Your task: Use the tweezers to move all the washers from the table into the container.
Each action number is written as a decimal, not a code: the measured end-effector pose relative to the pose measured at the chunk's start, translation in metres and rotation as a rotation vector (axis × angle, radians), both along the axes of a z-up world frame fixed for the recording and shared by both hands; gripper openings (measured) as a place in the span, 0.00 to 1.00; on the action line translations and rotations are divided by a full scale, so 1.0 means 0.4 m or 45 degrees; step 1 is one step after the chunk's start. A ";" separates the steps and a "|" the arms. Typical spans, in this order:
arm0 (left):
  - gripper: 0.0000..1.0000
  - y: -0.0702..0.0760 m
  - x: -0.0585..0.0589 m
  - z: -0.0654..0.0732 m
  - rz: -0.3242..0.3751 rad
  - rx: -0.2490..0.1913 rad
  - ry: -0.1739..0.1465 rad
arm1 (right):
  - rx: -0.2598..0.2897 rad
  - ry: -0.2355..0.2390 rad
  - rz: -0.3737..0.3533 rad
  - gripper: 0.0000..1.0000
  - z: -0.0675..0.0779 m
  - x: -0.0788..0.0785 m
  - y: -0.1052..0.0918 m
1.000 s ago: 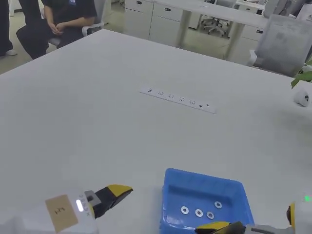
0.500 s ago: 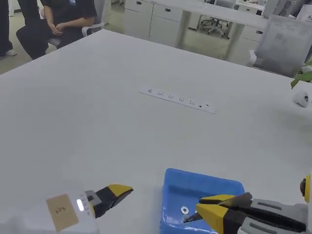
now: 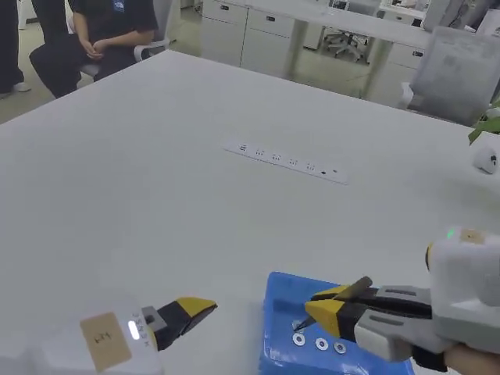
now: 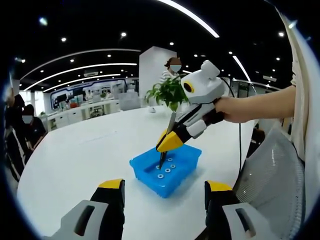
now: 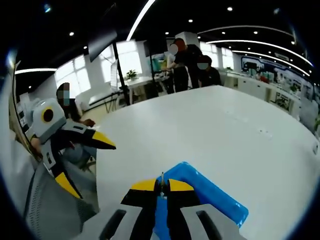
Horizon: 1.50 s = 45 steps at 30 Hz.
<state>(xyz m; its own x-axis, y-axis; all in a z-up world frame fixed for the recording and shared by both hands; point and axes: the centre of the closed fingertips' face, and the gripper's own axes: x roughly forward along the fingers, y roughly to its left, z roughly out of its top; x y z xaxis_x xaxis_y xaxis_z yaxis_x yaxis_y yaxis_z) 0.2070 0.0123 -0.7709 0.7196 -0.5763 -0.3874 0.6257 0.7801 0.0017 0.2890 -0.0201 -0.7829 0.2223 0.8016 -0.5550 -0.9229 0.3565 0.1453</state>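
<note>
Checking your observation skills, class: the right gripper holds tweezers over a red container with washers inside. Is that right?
No. The container is blue, not red, as the head view shows. The right gripper does hold tweezers over it, with washers inside.

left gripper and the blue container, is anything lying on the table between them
Nothing: the head view shows bare white table between the left gripper and the blue container; the left gripper view agrees.

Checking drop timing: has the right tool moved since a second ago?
Yes. The right tool, holding the tweezers, has come up from the bottom edge over the blue container.
</note>
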 end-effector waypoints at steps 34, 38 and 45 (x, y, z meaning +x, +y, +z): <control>0.65 -0.007 -0.002 -0.005 -0.020 0.015 0.015 | -0.216 -0.003 0.129 0.04 -0.122 0.010 0.044; 0.65 -0.007 -0.003 -0.007 -0.020 0.018 0.019 | -0.129 -0.005 0.062 0.04 -0.085 0.023 0.037; 0.64 -0.006 -0.002 -0.008 -0.016 0.026 0.019 | -0.043 0.020 -0.003 0.03 -0.032 0.029 0.013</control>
<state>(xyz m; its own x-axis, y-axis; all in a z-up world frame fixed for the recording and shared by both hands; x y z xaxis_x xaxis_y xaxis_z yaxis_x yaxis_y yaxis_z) 0.2060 0.0098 -0.7743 0.7064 -0.5774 -0.4094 0.6357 0.7719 0.0080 0.3008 -0.0148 -0.7958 0.2149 0.7821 -0.5849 -0.9199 0.3633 0.1477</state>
